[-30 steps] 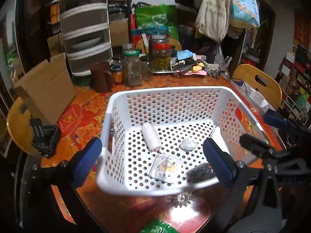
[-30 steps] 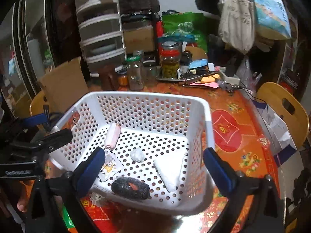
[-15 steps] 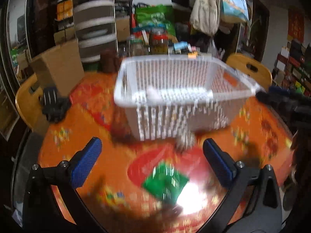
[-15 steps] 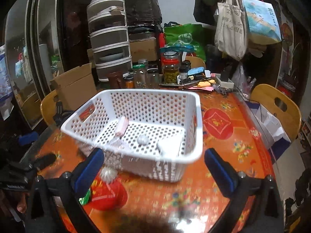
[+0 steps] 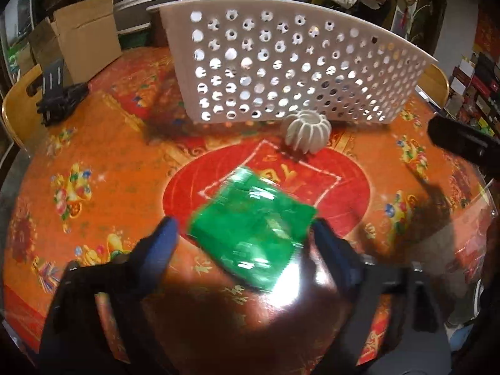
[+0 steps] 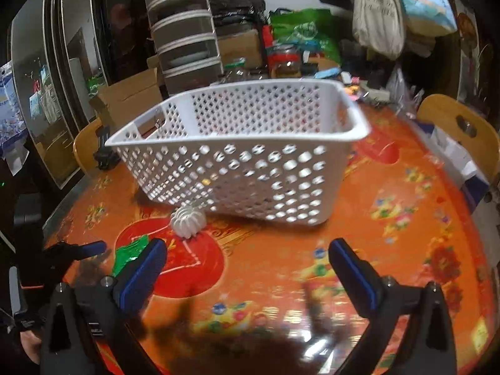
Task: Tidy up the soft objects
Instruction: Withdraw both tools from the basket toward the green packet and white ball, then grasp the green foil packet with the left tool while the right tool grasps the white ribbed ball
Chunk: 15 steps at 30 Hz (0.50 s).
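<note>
A green plastic packet lies on the red-orange table between the fingers of my open left gripper; contact is unclear from blur. It also shows in the right wrist view. A white ribbed soft ball sits by the near wall of the white perforated basket. My right gripper is open and empty, low over the table in front of the basket. The basket's contents are hidden by its wall.
A cardboard box and a black clamp lie at the left. Jars, drawers and bags crowd the far side. Wooden chairs stand around the round table.
Both grippers have dropped low and pulled back from the basket. The left one has come down around the green packet.
</note>
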Each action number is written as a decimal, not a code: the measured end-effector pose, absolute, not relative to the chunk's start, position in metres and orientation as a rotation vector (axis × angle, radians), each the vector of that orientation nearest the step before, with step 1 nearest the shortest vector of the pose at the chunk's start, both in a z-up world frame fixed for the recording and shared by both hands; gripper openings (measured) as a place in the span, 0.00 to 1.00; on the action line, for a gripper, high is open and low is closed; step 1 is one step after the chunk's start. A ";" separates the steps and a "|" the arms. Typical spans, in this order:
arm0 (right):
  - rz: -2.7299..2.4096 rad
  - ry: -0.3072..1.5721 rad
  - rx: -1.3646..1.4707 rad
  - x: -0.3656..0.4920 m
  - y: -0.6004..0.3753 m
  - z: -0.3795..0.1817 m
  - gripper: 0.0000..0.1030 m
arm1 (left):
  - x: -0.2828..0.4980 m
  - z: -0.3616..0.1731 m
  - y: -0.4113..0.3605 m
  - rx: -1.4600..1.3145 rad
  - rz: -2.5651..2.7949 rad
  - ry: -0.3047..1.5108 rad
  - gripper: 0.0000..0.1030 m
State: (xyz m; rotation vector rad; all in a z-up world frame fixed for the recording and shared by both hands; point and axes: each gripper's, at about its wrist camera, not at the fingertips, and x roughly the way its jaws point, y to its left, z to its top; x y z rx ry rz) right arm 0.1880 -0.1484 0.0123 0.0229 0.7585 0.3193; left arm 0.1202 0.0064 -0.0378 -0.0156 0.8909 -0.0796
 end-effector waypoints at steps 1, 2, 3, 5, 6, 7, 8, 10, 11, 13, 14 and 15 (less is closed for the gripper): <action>0.328 0.768 0.024 0.189 -0.144 0.008 1.00 | 0.120 -0.037 0.007 -0.020 -0.082 0.887 0.70; 0.337 0.777 0.027 0.191 -0.139 0.005 1.00 | 0.119 -0.037 0.010 -0.025 -0.085 0.887 0.67; 0.355 0.792 0.033 0.192 -0.132 0.001 1.00 | 0.119 -0.036 0.012 -0.024 -0.089 0.886 0.66; 0.381 0.810 0.036 0.195 -0.122 -0.006 1.00 | 0.122 -0.035 0.016 -0.033 -0.094 0.880 0.63; 0.393 0.822 0.030 0.197 -0.114 -0.010 1.00 | 0.124 -0.035 0.020 -0.035 -0.092 0.879 0.62; 0.401 0.835 0.022 0.199 -0.106 -0.015 1.00 | 0.123 -0.034 0.024 -0.042 -0.088 0.875 0.60; 0.407 0.846 0.017 0.200 -0.100 -0.018 1.00 | 0.126 -0.033 0.028 -0.048 -0.087 0.873 0.54; 0.423 0.862 0.017 0.204 -0.089 -0.024 1.00 | 0.126 -0.032 0.037 -0.061 -0.082 0.872 0.53; 0.423 0.864 0.022 0.206 -0.085 -0.026 1.00 | 0.126 -0.032 0.040 -0.063 -0.081 0.870 0.53; 0.424 0.871 0.023 0.212 -0.076 -0.031 0.97 | 0.125 -0.032 0.045 -0.065 -0.074 0.866 0.53; 0.425 0.877 0.024 0.215 -0.071 -0.034 0.93 | 0.124 -0.033 0.047 -0.063 -0.068 0.862 0.53; 0.424 0.881 0.026 0.217 -0.068 -0.036 0.89 | 0.122 -0.033 0.050 -0.065 -0.066 0.857 0.53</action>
